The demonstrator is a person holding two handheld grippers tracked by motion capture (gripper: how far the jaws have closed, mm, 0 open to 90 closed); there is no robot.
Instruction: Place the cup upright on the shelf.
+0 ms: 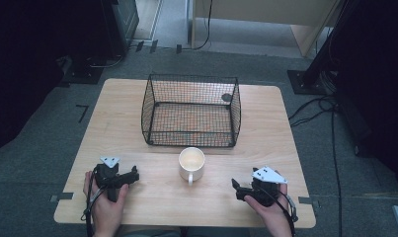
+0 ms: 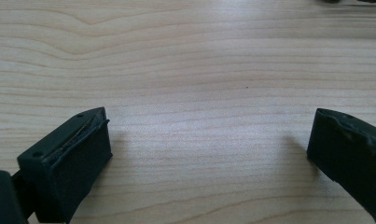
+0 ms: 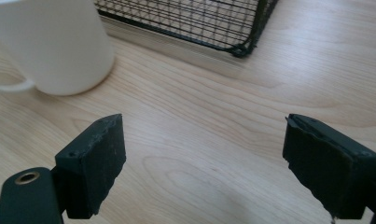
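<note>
mug upright mid-table, just before basket, handle toward person | right gripper nearer, jaws wide, empty, mug up-left of it | left gripper wide, empty

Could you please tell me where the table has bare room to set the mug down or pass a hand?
Bare wood lies left and right of the wire basket out to the table edges, and along the near edge between the left tool and right tool, both open. The tightest spot is the mug, just before the basket's front.
</note>
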